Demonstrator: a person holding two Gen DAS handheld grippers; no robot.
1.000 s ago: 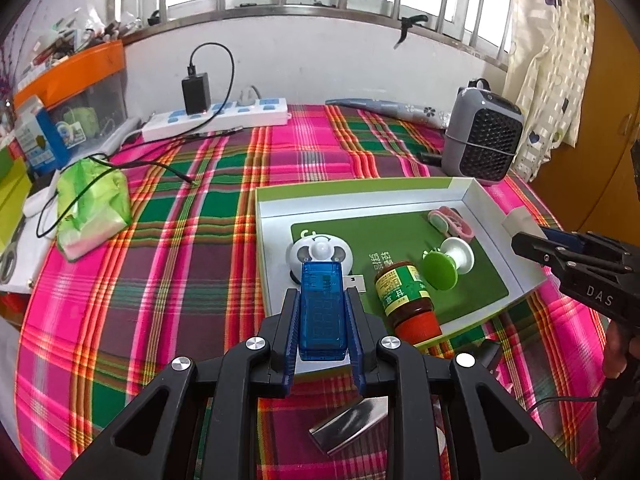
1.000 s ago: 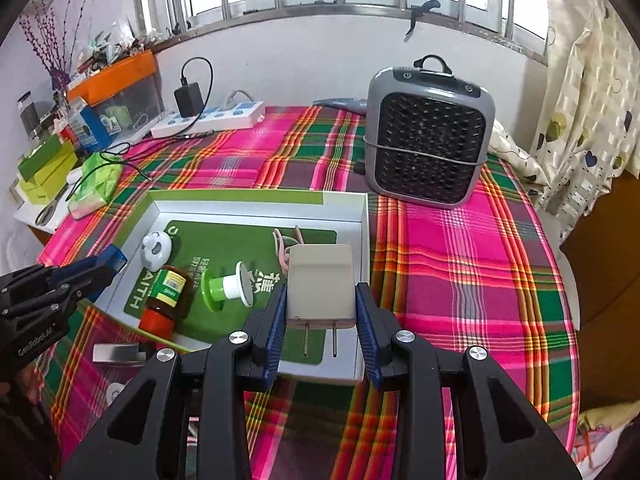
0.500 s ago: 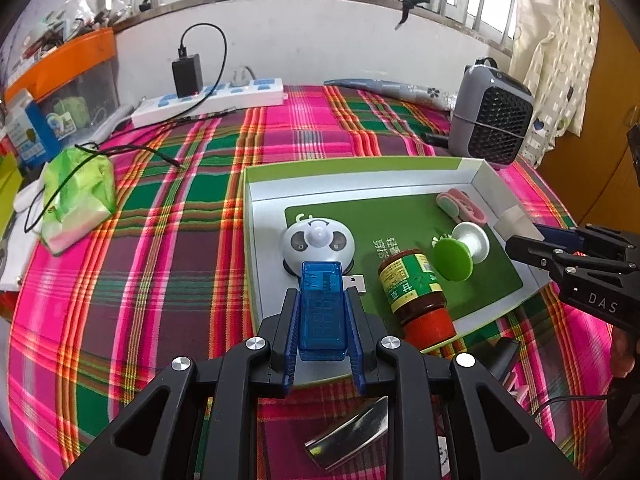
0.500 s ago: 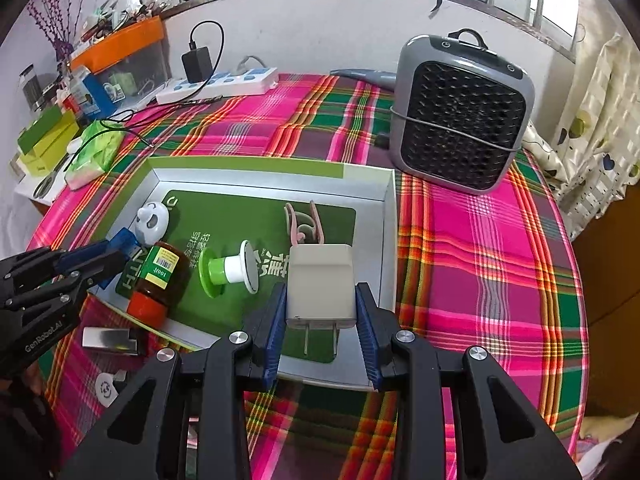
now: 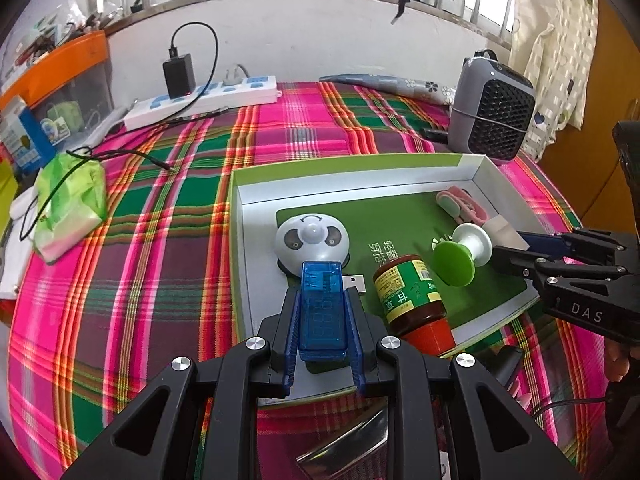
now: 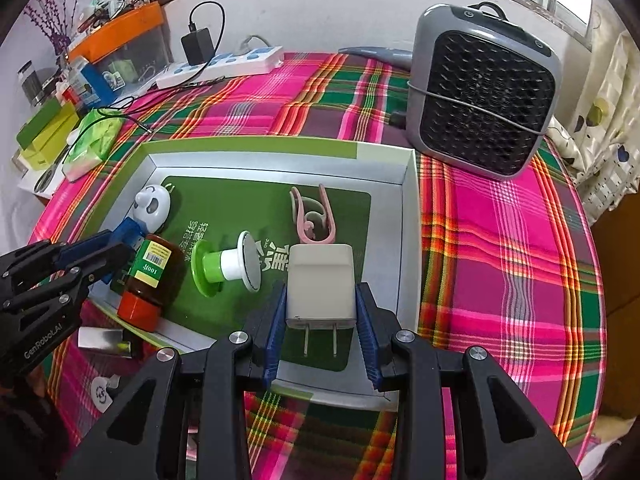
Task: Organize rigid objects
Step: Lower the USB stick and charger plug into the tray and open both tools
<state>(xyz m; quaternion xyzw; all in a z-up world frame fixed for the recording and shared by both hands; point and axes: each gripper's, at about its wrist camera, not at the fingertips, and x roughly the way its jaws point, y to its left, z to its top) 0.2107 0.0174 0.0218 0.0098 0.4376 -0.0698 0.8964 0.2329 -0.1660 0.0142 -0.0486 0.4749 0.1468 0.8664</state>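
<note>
My left gripper [image 5: 322, 300] is shut on a translucent blue USB stick [image 5: 322, 320], held over the near left corner of the white and green tray [image 5: 240, 240]. The right gripper [image 6: 321, 300] is shut on a pale wall charger [image 6: 321, 280], prongs toward me, low over the tray's near right part [image 6: 408, 220]. Inside the tray lie a round panda-face gadget [image 5: 312, 238], a red-capped jar [image 5: 412, 300] on its side, a green and white suction cup [image 5: 460, 256] and a pink clip [image 6: 312, 216].
A grey heater [image 6: 480, 96] stands behind the tray's right corner. A white power strip [image 5: 208, 98] with a black adapter lies at the back, a green tissue pack [image 5: 70, 204] at the left. A metal clip [image 6: 102, 340] lies on the plaid cloth before the tray.
The right gripper has sunk toward the tray with the charger still in it. The left gripper has barely moved and keeps its hold on the blue stick.
</note>
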